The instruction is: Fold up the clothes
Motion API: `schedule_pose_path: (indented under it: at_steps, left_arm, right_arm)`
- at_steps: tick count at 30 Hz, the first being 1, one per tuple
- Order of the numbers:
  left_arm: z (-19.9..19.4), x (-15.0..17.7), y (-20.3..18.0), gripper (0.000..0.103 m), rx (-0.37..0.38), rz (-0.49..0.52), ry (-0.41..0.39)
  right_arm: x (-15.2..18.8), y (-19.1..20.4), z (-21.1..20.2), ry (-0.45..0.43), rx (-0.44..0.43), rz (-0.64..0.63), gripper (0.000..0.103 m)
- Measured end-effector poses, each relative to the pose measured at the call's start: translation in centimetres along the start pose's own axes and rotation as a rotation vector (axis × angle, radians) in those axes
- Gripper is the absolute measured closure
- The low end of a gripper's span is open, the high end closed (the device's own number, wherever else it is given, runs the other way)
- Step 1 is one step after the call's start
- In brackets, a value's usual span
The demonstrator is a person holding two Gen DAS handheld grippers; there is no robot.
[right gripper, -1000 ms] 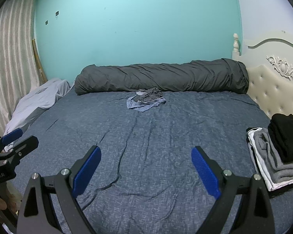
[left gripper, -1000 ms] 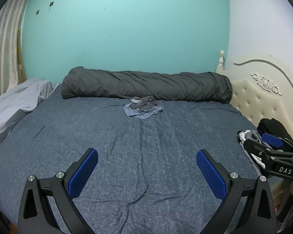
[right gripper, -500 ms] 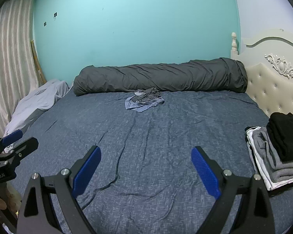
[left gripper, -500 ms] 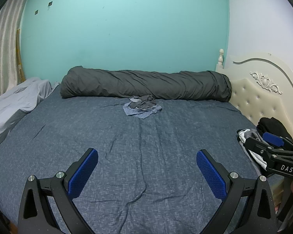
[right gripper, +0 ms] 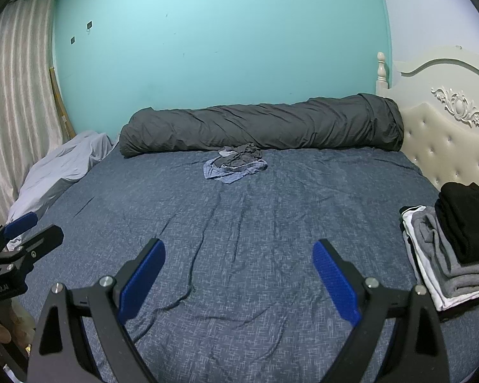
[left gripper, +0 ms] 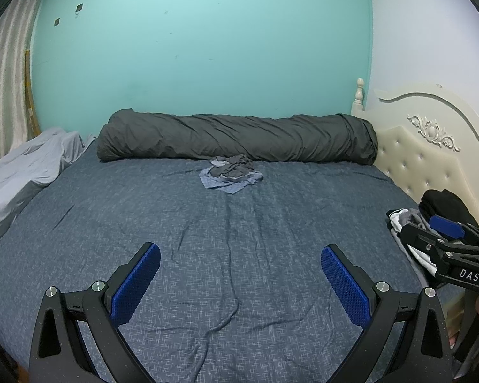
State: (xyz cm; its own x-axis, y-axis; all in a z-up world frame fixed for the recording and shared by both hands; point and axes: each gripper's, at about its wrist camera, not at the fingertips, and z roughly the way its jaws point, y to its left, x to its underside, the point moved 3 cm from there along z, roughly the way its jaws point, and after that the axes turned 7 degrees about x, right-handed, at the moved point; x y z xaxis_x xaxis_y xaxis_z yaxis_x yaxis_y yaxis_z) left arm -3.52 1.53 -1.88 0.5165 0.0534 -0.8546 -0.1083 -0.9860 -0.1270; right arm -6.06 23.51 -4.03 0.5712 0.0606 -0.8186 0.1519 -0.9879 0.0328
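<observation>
Both grippers, left [left gripper: 239,282] and right [right gripper: 239,279], hover empty, fingers wide apart; crumpled grey-blue clothes heap [right gripper: 236,162] awaits folding, neat folded stack [right gripper: 450,245] parked aside.

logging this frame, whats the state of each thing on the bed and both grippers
left gripper: open, empty
right gripper: open, empty
loose clothes: crumpled, unfolded, by the duvet
clothes stack: folded, near headboard
grey duvet: rolled along the wall
pale sheet: bunched at bed edge
</observation>
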Motion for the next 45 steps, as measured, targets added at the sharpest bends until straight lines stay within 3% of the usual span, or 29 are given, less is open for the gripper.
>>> schedule_pose_path:
  at_steps: [17,27,36,45]
  left_arm:
    - [1.0,-0.2,0.1,0.0,-0.004,-0.006,0.013]
    - [3.9,0.1,0.8,0.0,-0.016,-0.006,0.038]
    - [10.2,1.6,3.7,0.0,-0.029,-0.062,0.089]
    - [21.8,1.8,8.0,0.0,-0.07,-0.098,0.105]
  right_arm:
    - [0.0,-0.3,1.0,0.014,0.004,0.007,0.009]
    - [0.5,-0.7,4.6,0.046,0.009,0.009,0.009]
    - [1.3,-1.4,10.3,0.086,0.003,0.021,0.009]
    - [0.8,-1.3,22.0,0.107,-0.033,0.009,0.009]
